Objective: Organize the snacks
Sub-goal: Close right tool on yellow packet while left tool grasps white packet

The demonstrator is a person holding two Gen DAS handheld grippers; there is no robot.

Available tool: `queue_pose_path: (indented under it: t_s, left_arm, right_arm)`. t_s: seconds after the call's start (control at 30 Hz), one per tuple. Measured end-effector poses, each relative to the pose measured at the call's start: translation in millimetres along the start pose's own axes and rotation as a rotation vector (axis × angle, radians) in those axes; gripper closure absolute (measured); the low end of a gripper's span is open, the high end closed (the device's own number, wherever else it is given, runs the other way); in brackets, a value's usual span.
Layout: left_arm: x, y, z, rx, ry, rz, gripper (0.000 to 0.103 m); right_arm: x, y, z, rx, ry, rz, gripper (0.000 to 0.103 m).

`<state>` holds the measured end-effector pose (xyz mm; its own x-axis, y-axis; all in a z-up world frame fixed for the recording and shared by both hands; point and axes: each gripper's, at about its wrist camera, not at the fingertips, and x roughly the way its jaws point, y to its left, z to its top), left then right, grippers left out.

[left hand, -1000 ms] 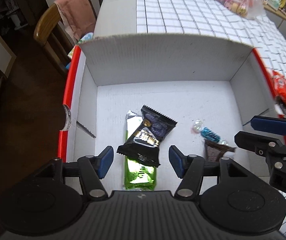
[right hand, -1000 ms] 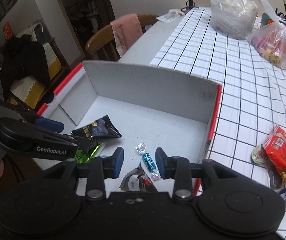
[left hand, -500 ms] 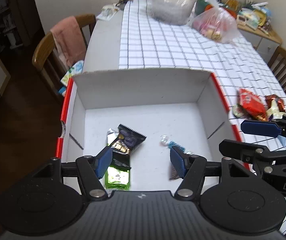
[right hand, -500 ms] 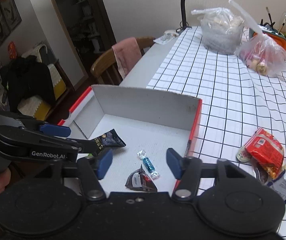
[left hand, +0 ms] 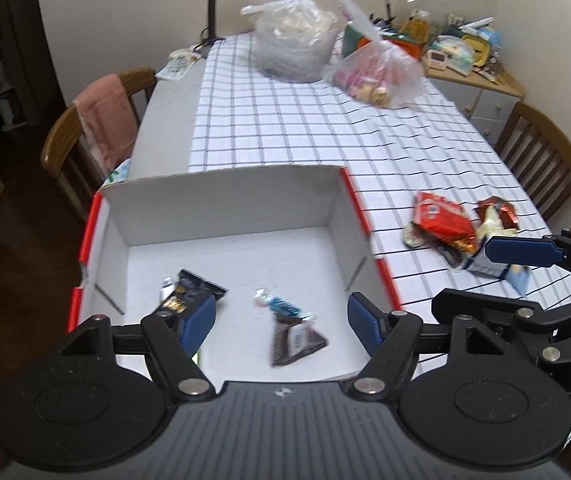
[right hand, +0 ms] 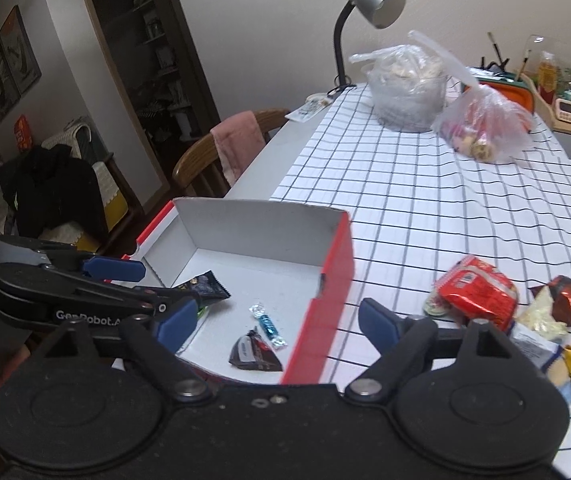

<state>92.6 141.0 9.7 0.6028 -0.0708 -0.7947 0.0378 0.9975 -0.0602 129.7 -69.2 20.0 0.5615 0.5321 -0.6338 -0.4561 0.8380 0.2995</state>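
Snacks lay in the white box (left hand: 221, 204) below both empty tools, whose jaws had just been opening. "GenRobot" showed on the left tool (right hand: 137, 300) only in the right view. Farther off, more snacks (right hand: 481, 294) sat on the table (right hand: 445, 208).

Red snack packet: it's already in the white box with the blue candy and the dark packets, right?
No. The red snack packet lies on the checked tablecloth, outside the white box, as the right wrist view shows. The blue candy is inside.
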Motion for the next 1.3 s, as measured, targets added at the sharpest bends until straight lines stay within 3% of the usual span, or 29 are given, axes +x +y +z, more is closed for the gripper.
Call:
queue_pose_path:
  t_s: [0.2,0.47,0.6,0.9,1.1,1.3]
  left_arm:
    - [-5.0,-31.6,0.1,0.017,-0.044,-0.048,0.022]
    - [8.5,-79.3,2.5,0.035,-0.044,-0.113,0.015]
    - [18.5,-103.8,5.4,0.032,-0.038,-0.137,0.004]
    - [52.1,-159.2,14.2,0.019,-0.013,-0.146,0.004]
    - [78.1,-197.5,15.6,0.029,0.013,-0.155,0.004]
    - [105.3,-238.9,14.8,0.107,0.017,-0.141,0.004]
  right_arm:
    - [-24.7,-28.1,-9.4,0.027,-0.032,-0.016,0.005]
    - [-53.1,-75.5,-25.7,0.053,-0.052,-0.051,0.001]
    - [-62.9,-101.9,-32.8,0.058,-0.048,-0.089,0.001]
    - [-71.4,-174.0,-50.5,0.052,-0.003,-0.190,0.001]
    - [-64.4,-216.6,-59.5,0.018,0.040,-0.199,0.001]
    - [-49.4,-256.0,-65.0,-0.014,0.092,-0.184,0.002]
